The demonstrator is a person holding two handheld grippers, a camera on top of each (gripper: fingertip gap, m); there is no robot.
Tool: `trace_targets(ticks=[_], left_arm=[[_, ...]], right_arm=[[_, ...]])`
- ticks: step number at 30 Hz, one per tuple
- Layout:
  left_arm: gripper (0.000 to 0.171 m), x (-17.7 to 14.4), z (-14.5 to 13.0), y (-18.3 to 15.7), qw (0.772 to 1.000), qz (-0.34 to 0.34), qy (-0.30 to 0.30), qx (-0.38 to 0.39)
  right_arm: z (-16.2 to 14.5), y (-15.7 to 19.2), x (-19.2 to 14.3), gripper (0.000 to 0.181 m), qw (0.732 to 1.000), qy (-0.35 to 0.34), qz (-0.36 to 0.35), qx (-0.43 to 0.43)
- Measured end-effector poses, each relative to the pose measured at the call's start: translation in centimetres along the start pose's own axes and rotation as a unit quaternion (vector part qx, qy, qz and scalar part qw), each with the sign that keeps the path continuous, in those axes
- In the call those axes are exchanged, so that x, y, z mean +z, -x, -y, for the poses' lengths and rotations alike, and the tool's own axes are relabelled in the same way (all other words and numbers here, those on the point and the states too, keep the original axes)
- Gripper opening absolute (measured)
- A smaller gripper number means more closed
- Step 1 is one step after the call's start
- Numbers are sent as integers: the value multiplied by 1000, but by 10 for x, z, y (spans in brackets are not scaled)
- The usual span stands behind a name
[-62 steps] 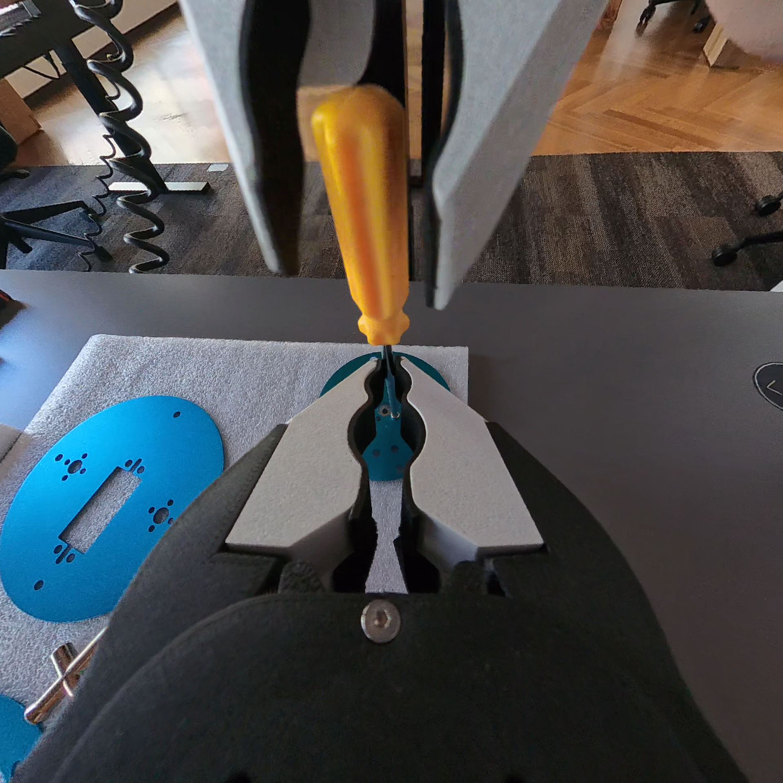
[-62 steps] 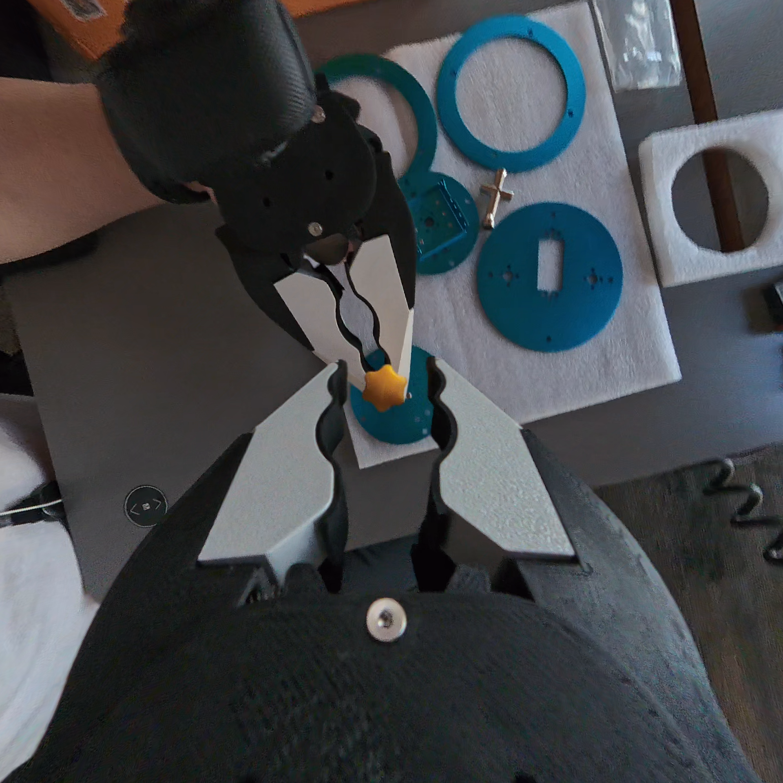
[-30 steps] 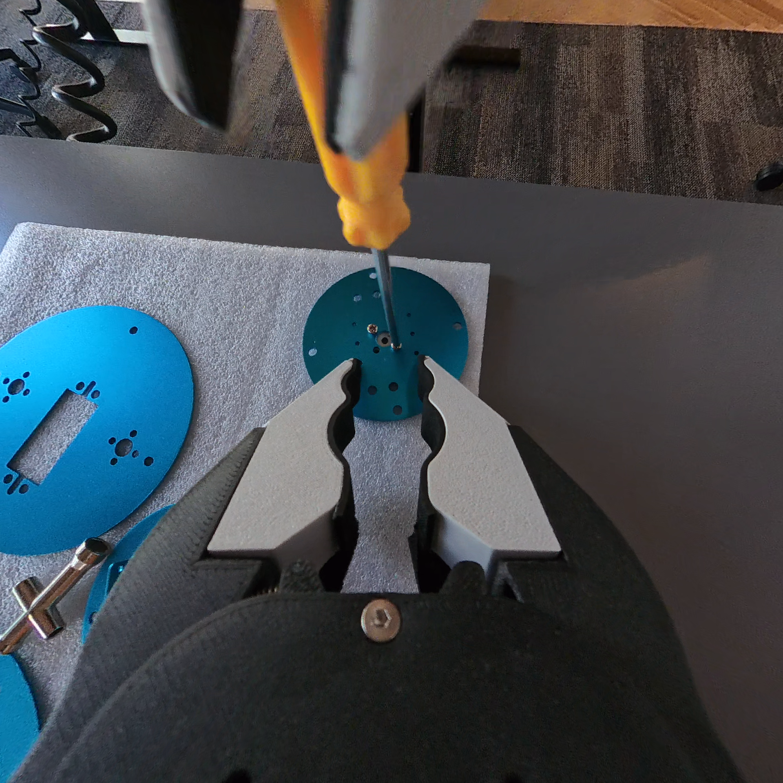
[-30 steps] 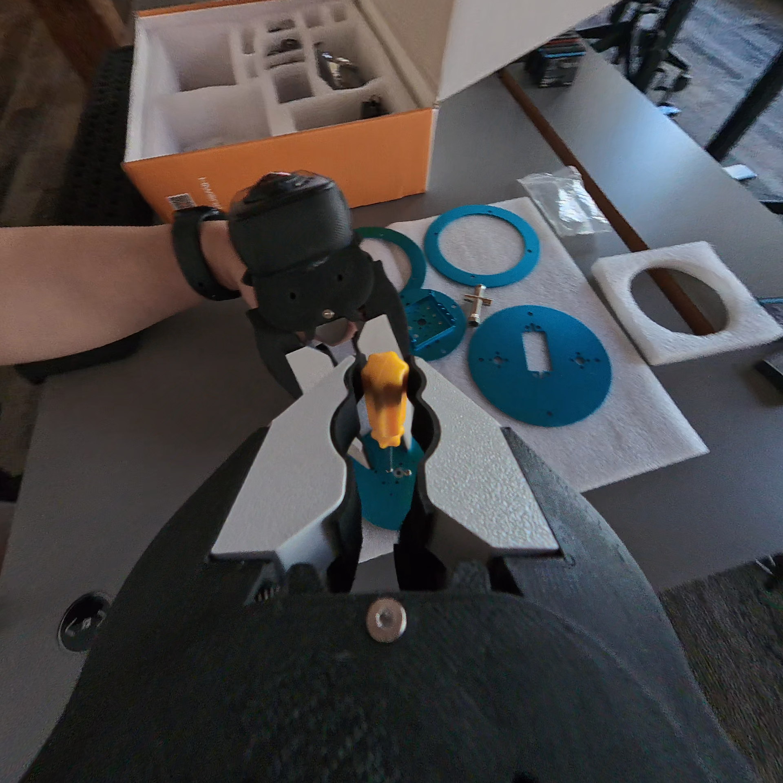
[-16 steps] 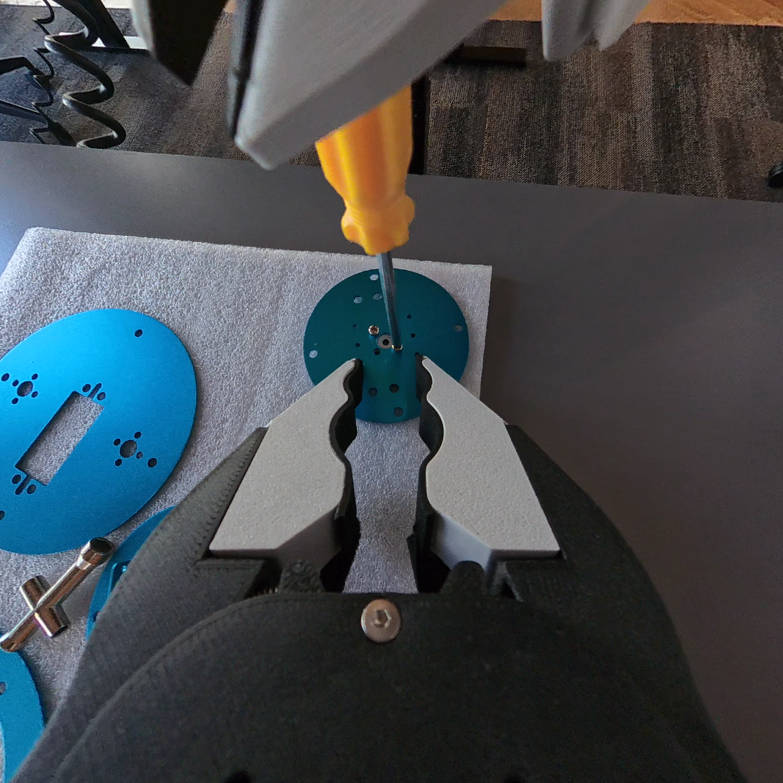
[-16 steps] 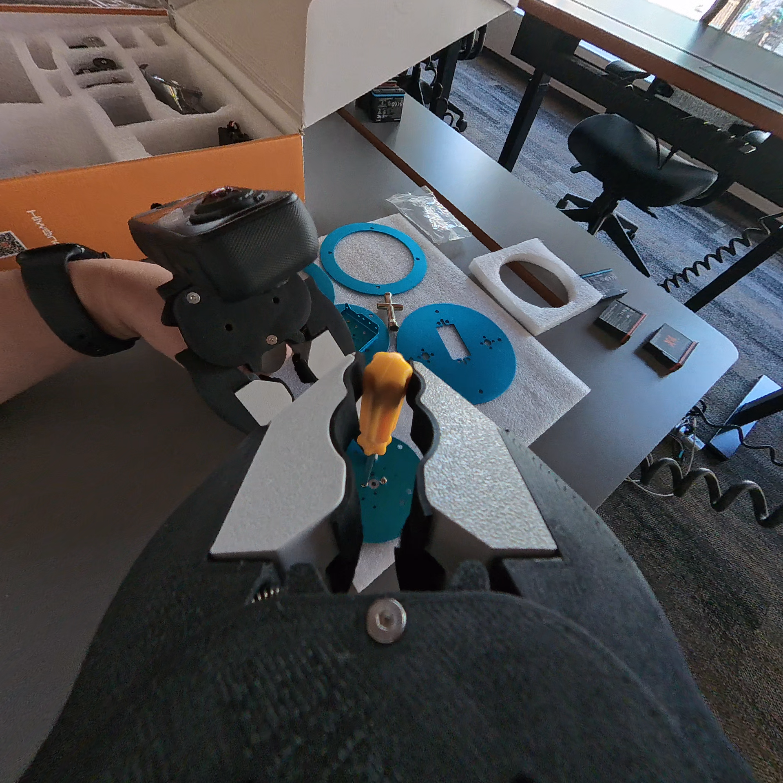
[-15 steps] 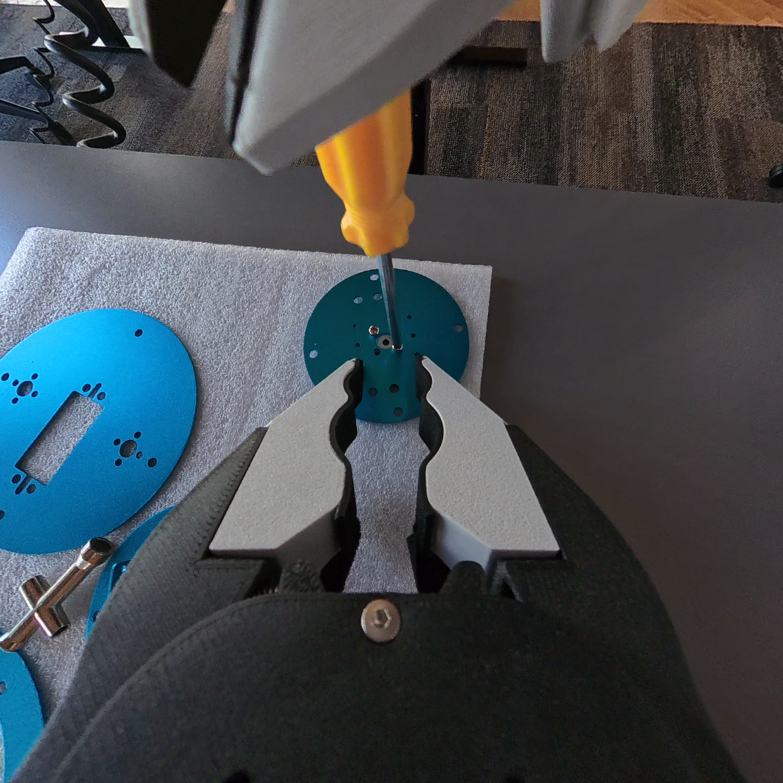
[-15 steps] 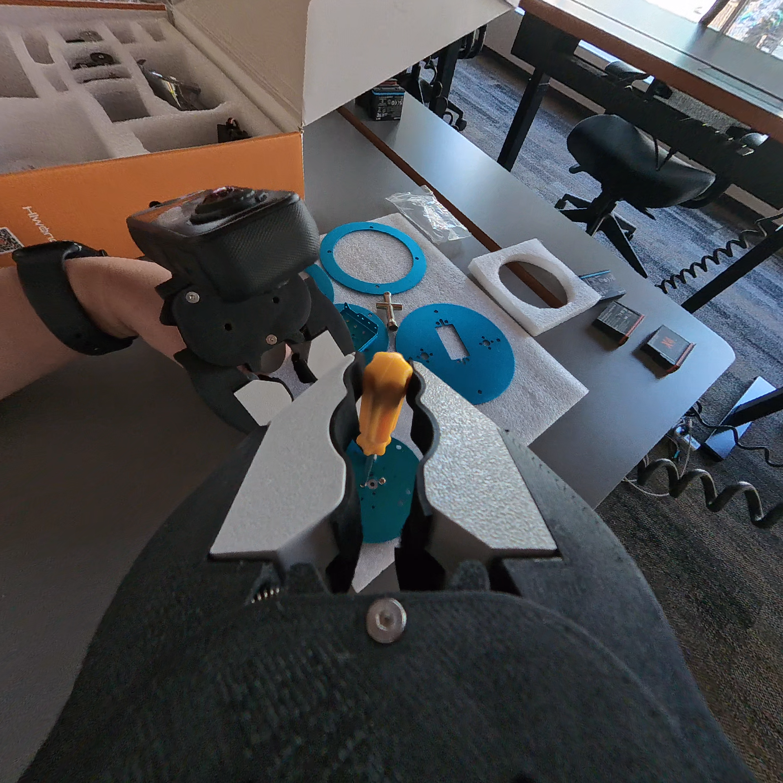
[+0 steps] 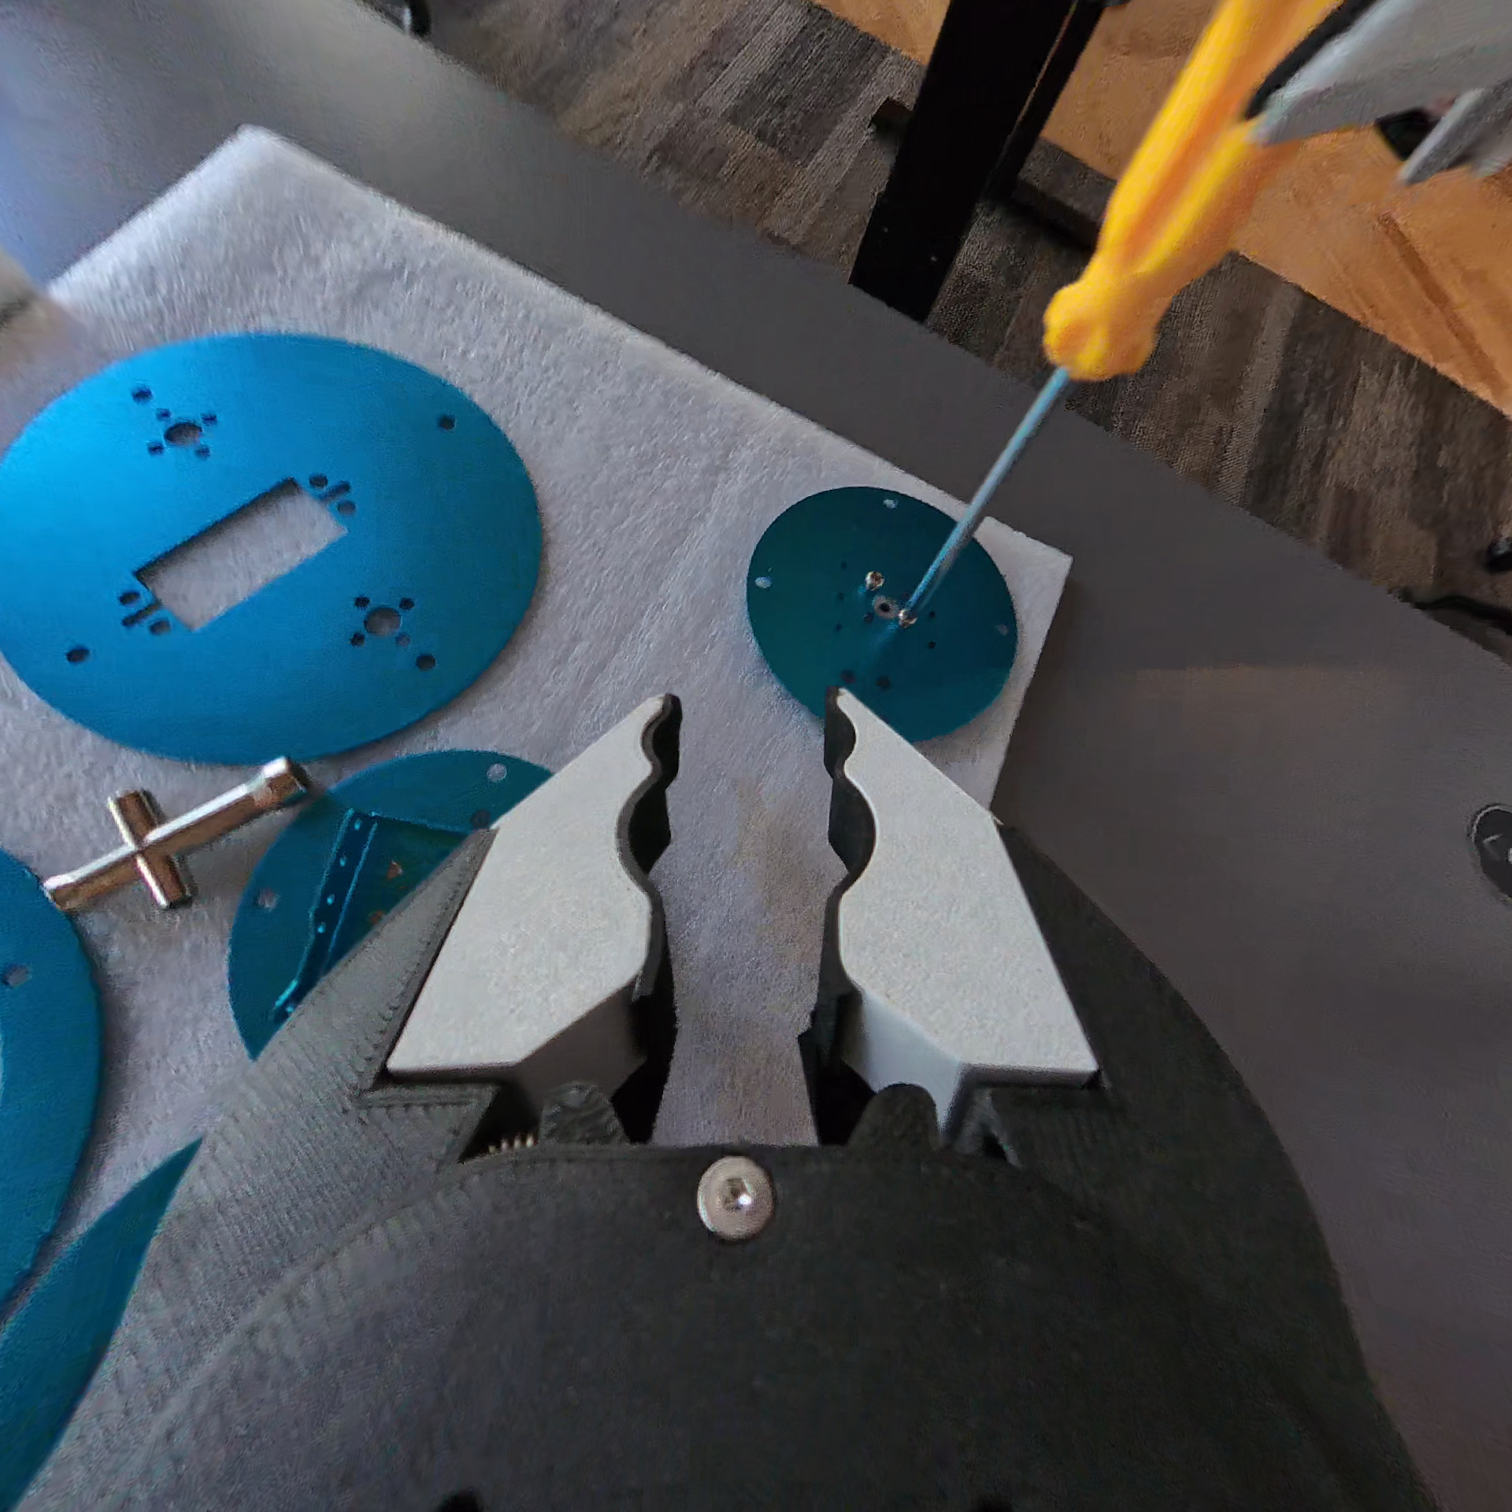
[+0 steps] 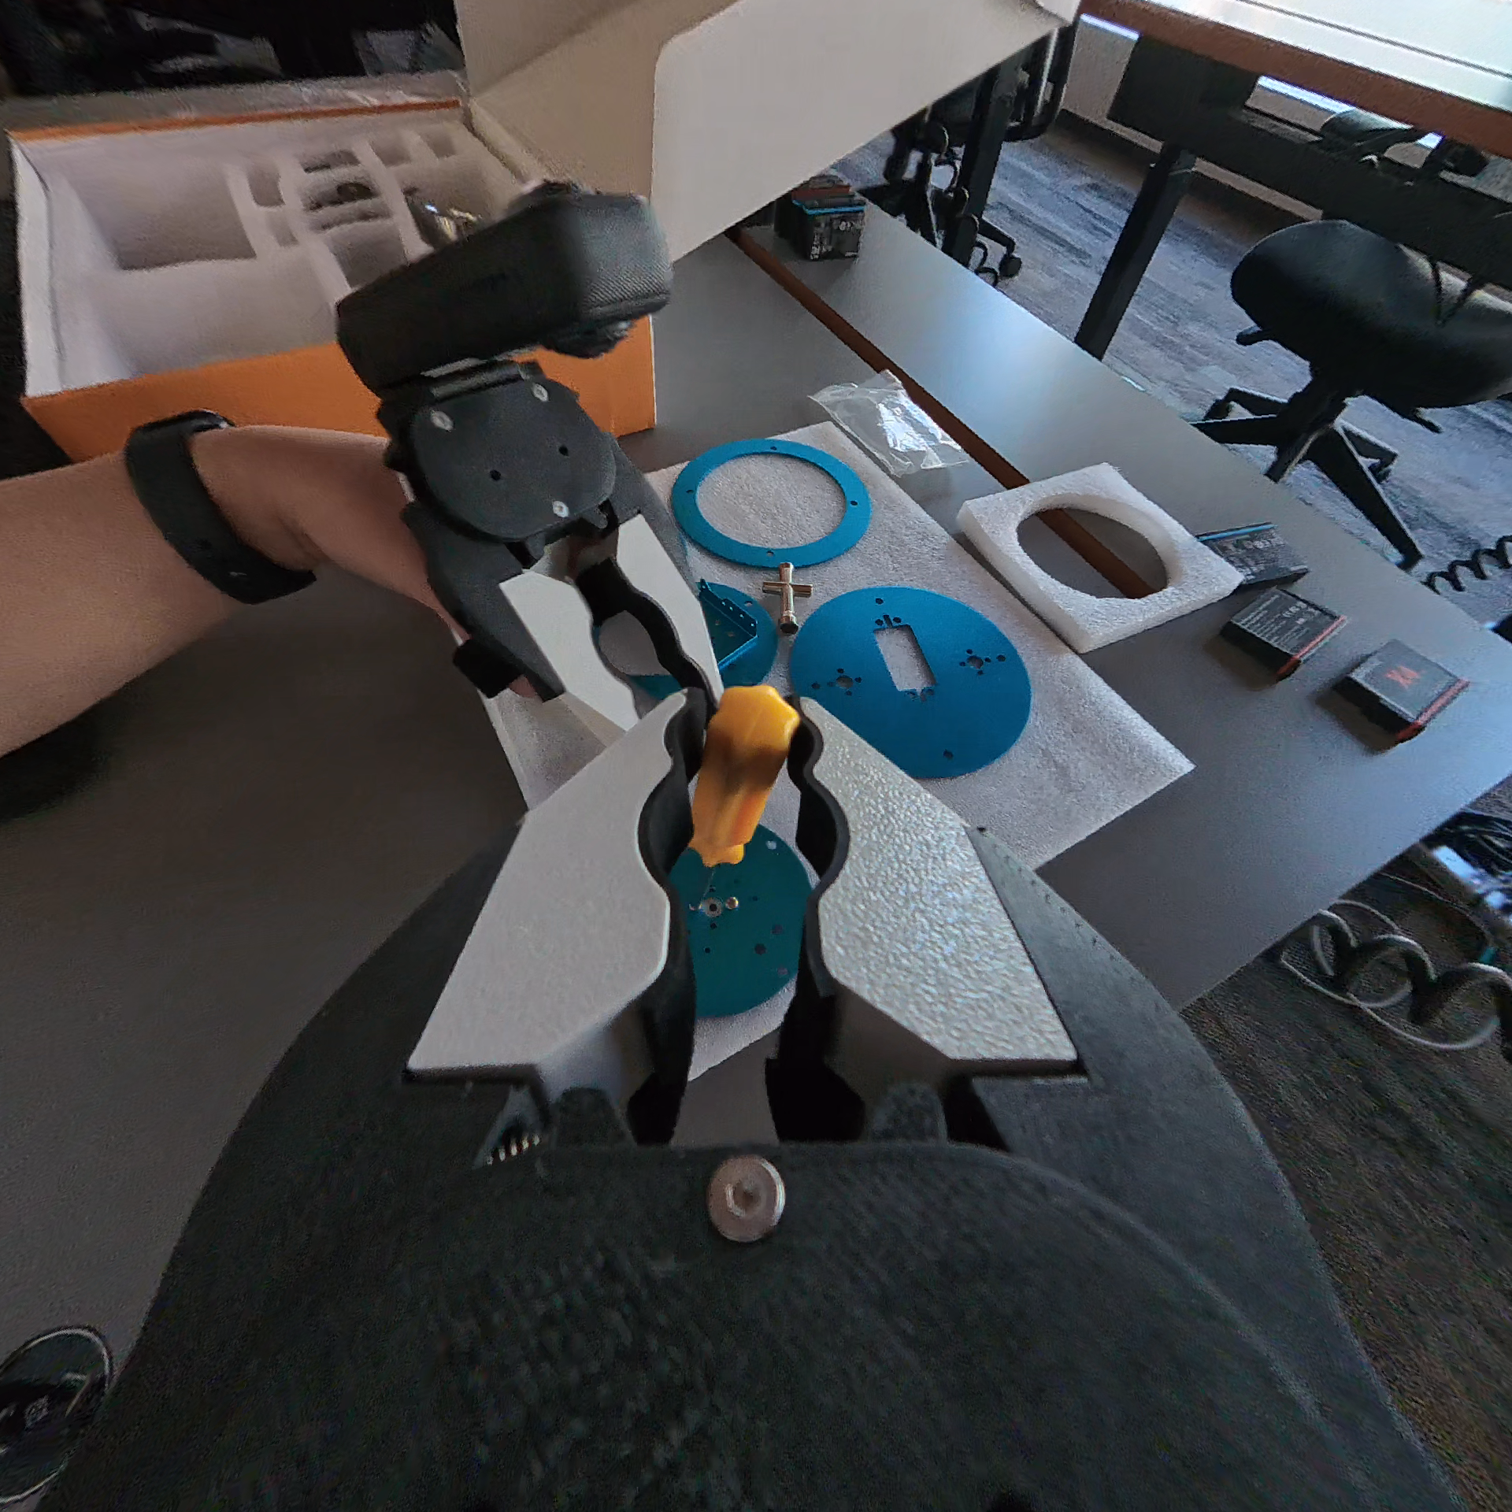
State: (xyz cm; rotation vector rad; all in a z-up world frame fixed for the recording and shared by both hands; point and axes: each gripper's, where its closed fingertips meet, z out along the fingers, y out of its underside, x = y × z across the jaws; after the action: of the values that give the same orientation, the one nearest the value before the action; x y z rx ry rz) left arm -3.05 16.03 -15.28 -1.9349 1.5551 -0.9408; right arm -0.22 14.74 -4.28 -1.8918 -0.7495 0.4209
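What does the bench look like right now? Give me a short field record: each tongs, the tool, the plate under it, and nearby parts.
right tongs: shut on the yellow-handled screwdriver
left tongs: open, empty, over the white foam sheet, tips at the near edge of the small teal disc
screwdriver tip: tilted, on a screw near the disc's centre
nearby on foam: large blue disc with rectangular slot, metal cross wrench, blue ring
behind: open orange box

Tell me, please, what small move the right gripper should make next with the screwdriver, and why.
Probably turn the screwdriver in place. The right gripper is shut on its yellow handle, and its tip sits on a small screw near the centre of the small teal disc. The left gripper hangs open nearby.
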Motion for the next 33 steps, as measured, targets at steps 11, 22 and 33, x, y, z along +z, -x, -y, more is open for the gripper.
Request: trace_targets(ticks=[11, 22, 33], left_arm=[[27, 5, 4, -12, 983, -97, 3, -153], [29, -11, -9, -20, 974, -137, 27, -181], [23, -27, -18, -32, 967, -62, -31, -246]], right_arm=[[-2, -14, -13, 18, 992, -77, 42, 87], [7, -19, -11, 18, 982, -101, 83, 139], [17, 2, 6, 18, 992, -38, 105, 51]])
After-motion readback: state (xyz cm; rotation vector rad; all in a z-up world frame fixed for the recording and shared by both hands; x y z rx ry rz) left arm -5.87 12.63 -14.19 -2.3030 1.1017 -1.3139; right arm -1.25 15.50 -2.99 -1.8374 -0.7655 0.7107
